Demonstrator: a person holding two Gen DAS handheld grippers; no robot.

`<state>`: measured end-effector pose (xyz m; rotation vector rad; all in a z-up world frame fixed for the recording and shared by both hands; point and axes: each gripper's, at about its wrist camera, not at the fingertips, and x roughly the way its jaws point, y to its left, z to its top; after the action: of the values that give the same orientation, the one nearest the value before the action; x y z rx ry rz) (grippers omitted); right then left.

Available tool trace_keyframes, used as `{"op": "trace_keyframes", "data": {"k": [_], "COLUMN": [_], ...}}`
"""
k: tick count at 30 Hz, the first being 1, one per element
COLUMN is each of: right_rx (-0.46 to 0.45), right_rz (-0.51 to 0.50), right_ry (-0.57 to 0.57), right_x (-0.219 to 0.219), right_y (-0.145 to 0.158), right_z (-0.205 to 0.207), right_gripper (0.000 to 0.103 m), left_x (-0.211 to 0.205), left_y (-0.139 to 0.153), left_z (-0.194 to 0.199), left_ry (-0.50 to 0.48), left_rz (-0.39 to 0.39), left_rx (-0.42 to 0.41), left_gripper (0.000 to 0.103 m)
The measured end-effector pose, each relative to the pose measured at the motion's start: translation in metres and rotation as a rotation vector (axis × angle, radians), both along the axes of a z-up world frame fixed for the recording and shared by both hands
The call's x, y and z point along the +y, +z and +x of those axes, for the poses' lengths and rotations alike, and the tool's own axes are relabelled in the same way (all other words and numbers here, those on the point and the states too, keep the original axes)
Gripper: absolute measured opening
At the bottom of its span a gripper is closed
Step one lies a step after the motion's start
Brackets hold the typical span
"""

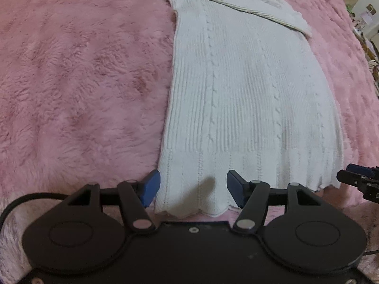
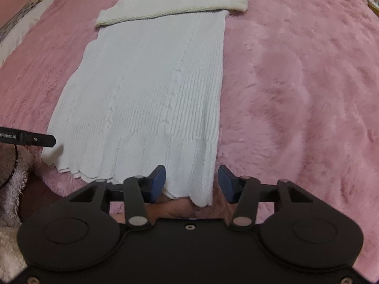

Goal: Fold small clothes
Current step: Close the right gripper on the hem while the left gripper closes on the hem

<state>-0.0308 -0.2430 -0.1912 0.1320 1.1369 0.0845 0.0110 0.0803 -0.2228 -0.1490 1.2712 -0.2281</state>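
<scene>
Left wrist view: the white knit garment [image 1: 248,99] lies flat on the fuzzy pink blanket [image 1: 71,82], its far part folded across. The left tool [image 1: 193,190] sits over the scalloped hem's left corner, pads spread, not pinching anything. The right tool [image 1: 355,179] peeks in from the edge.

Right wrist view: the right tool [image 2: 191,181] straddles the hem's right corner, jaws apart; the cloth looks untouched, though it's hard to tell.
</scene>
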Motion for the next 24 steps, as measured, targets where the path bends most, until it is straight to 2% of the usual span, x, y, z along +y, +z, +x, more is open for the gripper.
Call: {"op": "trace_keyframes", "data": {"k": [9,19,21,22,23,24], "right_rx": [0.044,0.089,0.096,0.099,0.105,0.108], "right_rz": [0.033,0.068,0.082,0.093,0.098,0.097], "right_ry": [-0.027,-0.025,-0.013,-0.007,0.0,0.003], "right_x": [-0.001,0.001,0.002,0.003,0.003,0.004], "right_y": [-0.014,-0.024,-0.026,-0.027,-0.028,-0.029], "right_z": [0.003,0.009,0.01,0.01,0.011,0.011], "right_gripper": [0.051,0.051,0.043,0.025,0.014,0.011], "left_x": [-0.009,-0.008,-0.007,-0.006,-0.005,-0.006], "left_y": [-0.016,-0.032,-0.033,-0.033,-0.033,-0.033], "left_z": [-0.003,0.002,0.005,0.005,0.004,0.003], "left_ry": [-0.008,-0.015,-0.021,-0.025,-0.028,-0.032], "left_rz": [0.096,0.064,0.045,0.038,0.032,0.029], "left_rx": [-0.03,0.021,0.026,0.023,0.018,0.017], "left_gripper": [0.065,0.064,0.06,0.058,0.053,0.047]}}
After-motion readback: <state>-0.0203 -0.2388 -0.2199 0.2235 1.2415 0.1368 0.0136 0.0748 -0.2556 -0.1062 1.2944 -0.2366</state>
